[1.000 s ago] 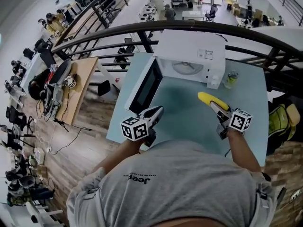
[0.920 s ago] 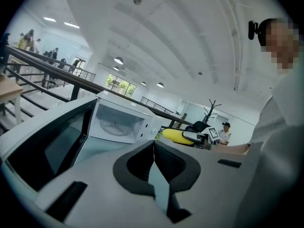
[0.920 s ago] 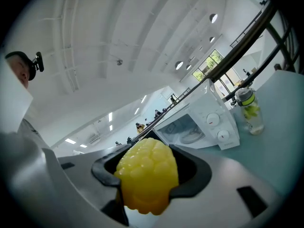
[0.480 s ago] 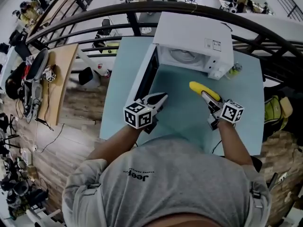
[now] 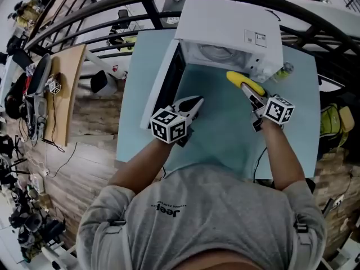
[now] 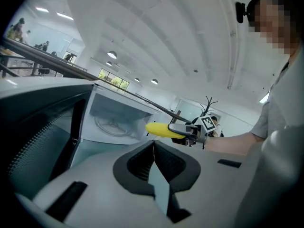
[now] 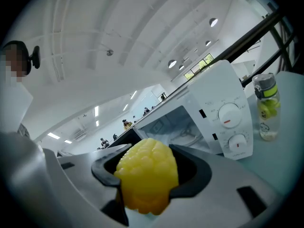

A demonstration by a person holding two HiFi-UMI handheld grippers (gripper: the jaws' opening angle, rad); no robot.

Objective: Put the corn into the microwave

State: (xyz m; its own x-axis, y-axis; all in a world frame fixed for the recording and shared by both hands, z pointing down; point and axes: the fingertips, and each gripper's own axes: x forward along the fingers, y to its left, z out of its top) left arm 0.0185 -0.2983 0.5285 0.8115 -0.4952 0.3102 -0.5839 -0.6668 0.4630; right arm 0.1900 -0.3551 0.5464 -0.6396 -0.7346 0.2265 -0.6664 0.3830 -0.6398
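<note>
Right gripper view, jaws: the right gripper [image 7: 148,188] is clamped on the corn [image 7: 146,171], with one pad on each flank and the blunt end of the cob facing the camera.
Corn, long axis: in the head view the cob runs in line with the jaws and sticks out past their tips, pointing at the microwave [image 5: 230,24].
Corn, place: it is held off the bench [image 5: 225,134], right at the mouth of the cavity and towards its right edge. It is not yet inside.
Target from the jaws: the open cavity and its turntable [image 5: 216,52] lie straight ahead and a little to the left. The control panel [image 7: 231,122] sits just right of that line.
Door: the door [image 5: 169,86] is swung wide to the left, clear of the corn's path.
Left gripper: the left gripper [image 6: 153,152] has its jaws pressed together with nothing between them. It hovers over the bench beside the open door.
Nearer hand: the right, by a good margin, and it alone carries the cob.
Coming move, as a judgement: push forward along the cob's own axis, nudging left to clear the panel side, then set the cob on the turntable.
Beside the path: a bottle [image 7: 264,106] stands to the right of the microwave, apart from the corn.
</note>
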